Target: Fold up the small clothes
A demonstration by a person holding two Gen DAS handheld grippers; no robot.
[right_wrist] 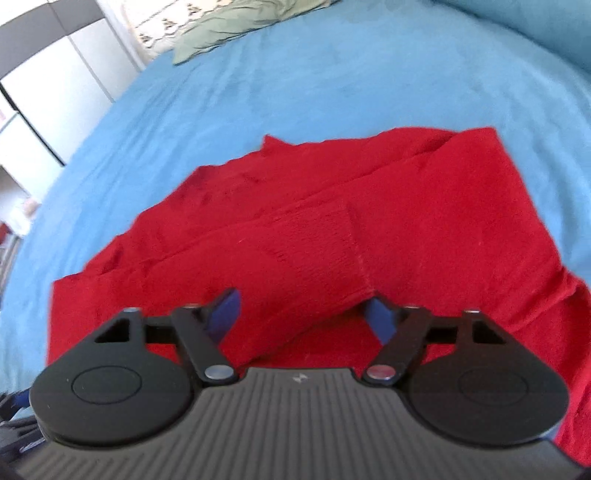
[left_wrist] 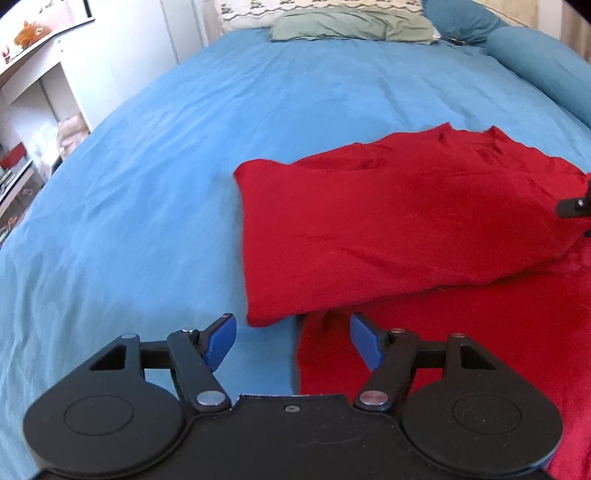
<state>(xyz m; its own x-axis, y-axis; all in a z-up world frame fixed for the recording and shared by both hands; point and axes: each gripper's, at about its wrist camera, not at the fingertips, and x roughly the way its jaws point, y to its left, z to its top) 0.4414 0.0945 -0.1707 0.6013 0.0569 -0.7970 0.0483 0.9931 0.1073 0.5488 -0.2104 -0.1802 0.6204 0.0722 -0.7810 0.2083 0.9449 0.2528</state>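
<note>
A red garment [left_wrist: 406,221] lies on the blue bedsheet [left_wrist: 147,184], with one part folded over the rest. My left gripper [left_wrist: 291,338] is open and empty, just above the garment's near left edge. In the right wrist view the red garment [right_wrist: 369,221] fills the middle, with a ribbed sleeve folded across it. My right gripper [right_wrist: 303,314] is open, and the sleeve's cuff end lies between its blue fingers [right_wrist: 380,317] without being pinched. A bit of the right gripper shows at the right edge of the left wrist view [left_wrist: 576,206].
A green pillow [left_wrist: 351,26] and a patterned pillow [left_wrist: 258,11] lie at the head of the bed. A blue bolster [left_wrist: 546,62] runs along the far right. White shelves [left_wrist: 33,110] stand to the left of the bed.
</note>
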